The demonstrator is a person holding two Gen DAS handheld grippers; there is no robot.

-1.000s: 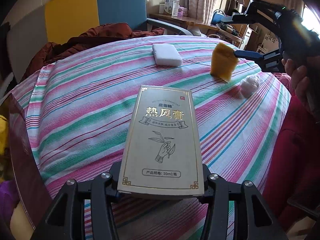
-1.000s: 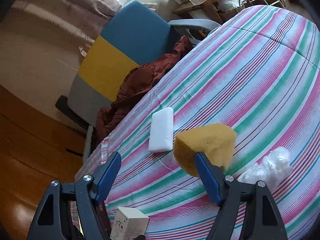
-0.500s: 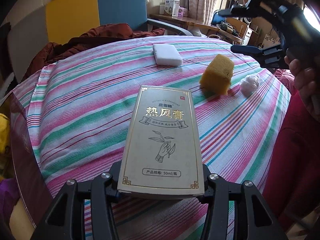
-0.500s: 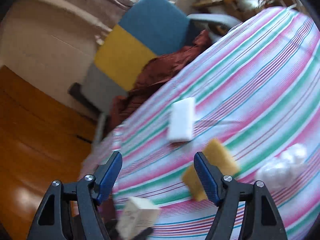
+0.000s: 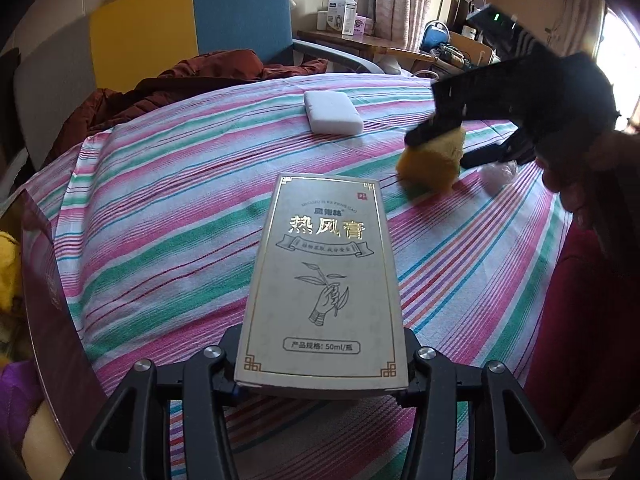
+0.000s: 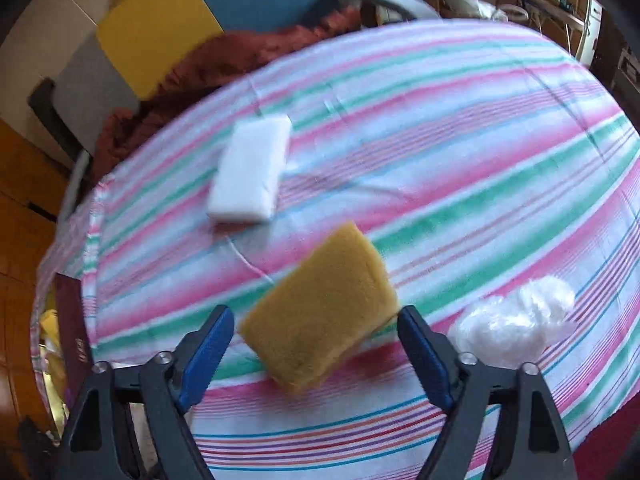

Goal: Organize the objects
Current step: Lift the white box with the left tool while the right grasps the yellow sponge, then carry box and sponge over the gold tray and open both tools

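My left gripper is shut on a grey box with gold Chinese lettering, held over the striped tablecloth. A yellow sponge lies on the cloth between the open jaws of my right gripper, which hovers over it with gaps on both sides. In the left wrist view the sponge shows at the right with the right gripper over it. A white sponge lies farther back and also shows in the right wrist view. A crumpled clear plastic wrap lies right of the yellow sponge.
A blue, yellow and grey armchair with a brown-red jacket stands behind the table. A dark red booklet sticks up at the table's left edge. Cluttered desks stand at the back.
The right gripper let go of the yellow sponge, which dropped onto the cloth. The gripper then came down over it with its jaws open. The left gripper and box stayed still.
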